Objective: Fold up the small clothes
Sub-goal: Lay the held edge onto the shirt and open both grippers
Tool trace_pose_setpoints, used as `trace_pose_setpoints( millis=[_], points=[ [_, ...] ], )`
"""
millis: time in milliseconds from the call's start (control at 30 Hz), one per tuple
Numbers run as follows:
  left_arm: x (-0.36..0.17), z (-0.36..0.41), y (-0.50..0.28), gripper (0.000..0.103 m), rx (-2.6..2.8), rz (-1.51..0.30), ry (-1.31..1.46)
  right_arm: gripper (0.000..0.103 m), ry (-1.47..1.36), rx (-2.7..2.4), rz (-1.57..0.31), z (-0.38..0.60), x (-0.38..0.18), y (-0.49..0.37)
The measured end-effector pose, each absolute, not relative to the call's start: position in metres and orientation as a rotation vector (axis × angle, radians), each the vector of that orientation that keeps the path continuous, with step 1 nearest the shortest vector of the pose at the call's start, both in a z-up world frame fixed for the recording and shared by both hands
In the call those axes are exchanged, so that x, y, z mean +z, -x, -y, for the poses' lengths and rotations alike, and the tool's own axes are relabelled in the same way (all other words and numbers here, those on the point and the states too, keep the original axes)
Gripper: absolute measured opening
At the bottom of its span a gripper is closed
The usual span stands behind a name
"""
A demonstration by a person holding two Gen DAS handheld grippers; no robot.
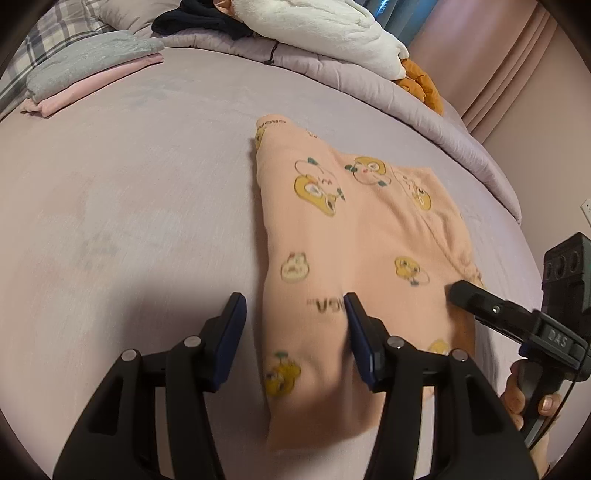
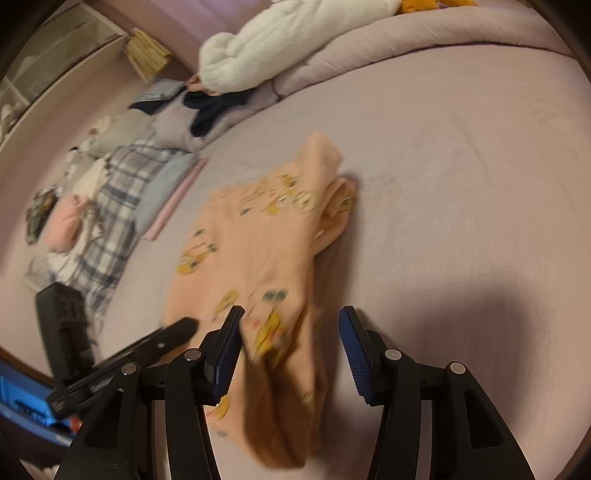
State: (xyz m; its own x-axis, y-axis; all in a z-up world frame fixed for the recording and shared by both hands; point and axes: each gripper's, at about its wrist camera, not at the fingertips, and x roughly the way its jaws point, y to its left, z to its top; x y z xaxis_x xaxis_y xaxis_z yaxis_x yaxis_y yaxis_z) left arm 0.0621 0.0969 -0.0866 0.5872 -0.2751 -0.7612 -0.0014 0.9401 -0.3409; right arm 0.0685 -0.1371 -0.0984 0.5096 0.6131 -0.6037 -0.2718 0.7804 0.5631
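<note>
Lilac bedding (image 1: 147,184) covers a wide bed, the setting for a round of laundry folding with two hand-held grippers. Ahead and to the left of the left gripper (image 1: 293,314), at the far edge of the sheet, sits a folded stack of grey and pink cloth (image 1: 92,70), with a plaid pillow (image 1: 48,40) behind it. Straight ahead of its jaws, a white fleece blanket (image 1: 325,29) and a dark garment (image 1: 199,20) lie heaped on a rolled quilt (image 1: 332,74). The left gripper's jaws stand apart, gripping nothing: the left finger hangs over bare sheet, while the right finger (image 1: 358,332) lies over the near left part of a peach pyjama top (image 1: 351,229) printed with yellow cartoon figures, whose left edge runs between the two fingers. The top lies folded on the sheet, reaching forward and to the right from those jaws. Further right, the right gripper (image 2: 291,321) also stands open, its fingertip over the garment's right edge in the left wrist view; a hand (image 1: 524,398) holds its handle. In its own blurred view, the garment's near end lies between its parted fingers, though whether the left pad touches the cloth cannot be told. Pink curtains (image 1: 498,66) hang at the far right.
</note>
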Motion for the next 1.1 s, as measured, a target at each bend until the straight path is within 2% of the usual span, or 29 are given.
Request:
trace_pose_setpoints(
  millis=[533,1100],
  points=[
    [-0.089,-0.092,-0.03,0.055,-0.131,-0.946,0.295,0.052,-0.102,0.431,-0.863,0.116,-0.1,-0.043],
    [-0.082,-0.083,-0.002,0.054,-0.111,-0.959,0.255,0.052,-0.123,0.404,-0.857,0.123,-0.096,-0.022]
  ],
)
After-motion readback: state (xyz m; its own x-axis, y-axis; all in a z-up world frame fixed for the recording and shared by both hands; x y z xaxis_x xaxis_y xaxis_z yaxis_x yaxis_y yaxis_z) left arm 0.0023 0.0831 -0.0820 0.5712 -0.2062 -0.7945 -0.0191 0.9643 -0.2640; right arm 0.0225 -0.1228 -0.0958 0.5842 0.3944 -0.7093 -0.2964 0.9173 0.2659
